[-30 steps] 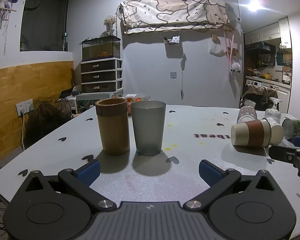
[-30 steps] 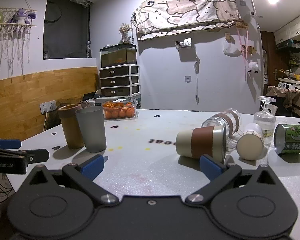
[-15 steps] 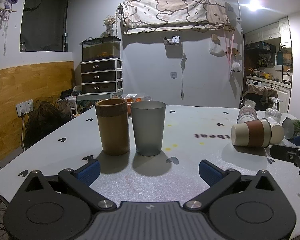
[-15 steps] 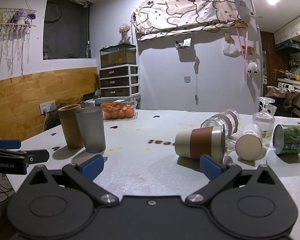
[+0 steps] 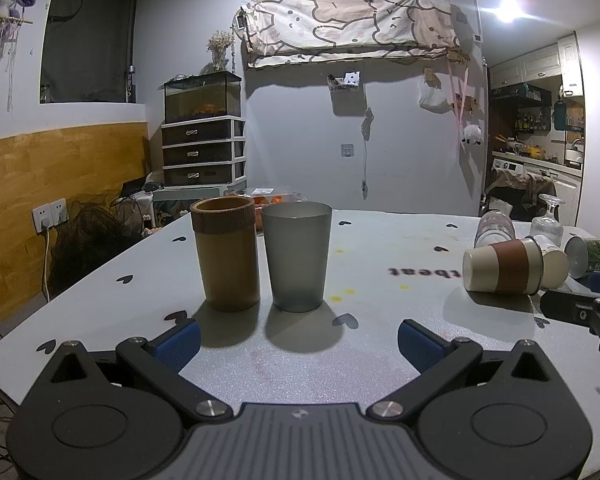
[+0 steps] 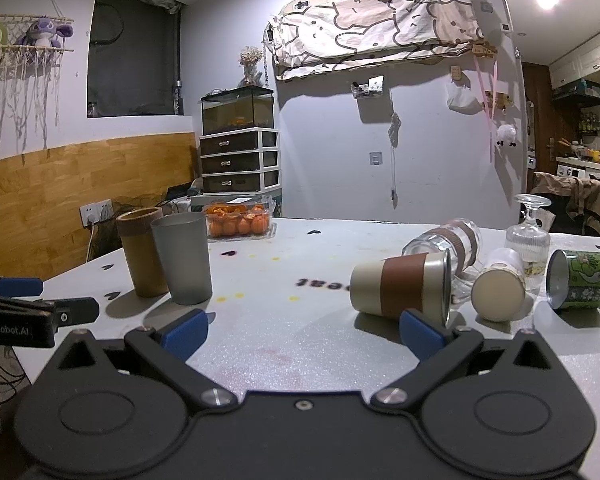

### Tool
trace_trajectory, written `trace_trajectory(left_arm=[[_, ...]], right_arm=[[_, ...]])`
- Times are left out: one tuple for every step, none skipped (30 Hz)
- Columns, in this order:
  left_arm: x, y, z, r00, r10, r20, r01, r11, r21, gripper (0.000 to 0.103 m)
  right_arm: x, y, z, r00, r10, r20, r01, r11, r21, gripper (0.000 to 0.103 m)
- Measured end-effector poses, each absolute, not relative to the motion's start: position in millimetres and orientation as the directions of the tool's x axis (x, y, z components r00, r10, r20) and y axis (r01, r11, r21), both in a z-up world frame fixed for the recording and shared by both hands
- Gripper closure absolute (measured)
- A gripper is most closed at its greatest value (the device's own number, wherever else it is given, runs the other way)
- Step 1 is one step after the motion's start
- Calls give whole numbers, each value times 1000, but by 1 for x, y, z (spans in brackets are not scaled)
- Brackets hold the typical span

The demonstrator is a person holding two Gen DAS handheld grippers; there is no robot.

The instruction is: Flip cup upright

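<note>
A cream cup with a brown band lies on its side on the table, its base toward the left; it also shows in the left wrist view. My right gripper is open and empty, its right fingertip just in front of that cup. My left gripper is open and empty, just in front of an upright brown cup and an upright grey cup. Other cups lie tipped at the right: a clear banded glass, a small cream cup and a green cup.
An upside-down stemmed glass stands behind the tipped cups. A clear box of oranges sits at the table's far side. The grey table has its left edge near the left gripper.
The right gripper has shifted slightly right, so the tipped cups sit a little further left in its view. The left gripper has barely moved.
</note>
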State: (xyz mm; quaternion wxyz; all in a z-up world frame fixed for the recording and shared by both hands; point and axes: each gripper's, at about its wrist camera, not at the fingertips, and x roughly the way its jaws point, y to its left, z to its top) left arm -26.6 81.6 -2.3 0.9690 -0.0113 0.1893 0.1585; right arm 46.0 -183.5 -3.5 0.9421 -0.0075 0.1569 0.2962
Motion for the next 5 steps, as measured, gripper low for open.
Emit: trace_trajectory(left_arm=[[-27, 82, -2, 878, 304, -371, -312, 949, 38, 0], [-27, 82, -2, 878, 304, -371, -313, 949, 38, 0], [-27, 82, -2, 878, 304, -370, -312, 949, 39, 0], [-27, 82, -2, 878, 304, -370, -312, 949, 40, 0], [-26, 82, -2, 878, 304, -371, -312, 949, 40, 0]], right_arm=[[46, -183, -3, 775, 556, -300, -560, 824, 79, 0], [46, -183, -3, 776, 556, -300, -560, 825, 79, 0], [46, -183, -3, 776, 555, -300, -560, 825, 79, 0], [46, -183, -3, 776, 555, -300, -560, 825, 79, 0], [46, -183, -3, 776, 556, -299, -560, 825, 79, 0]])
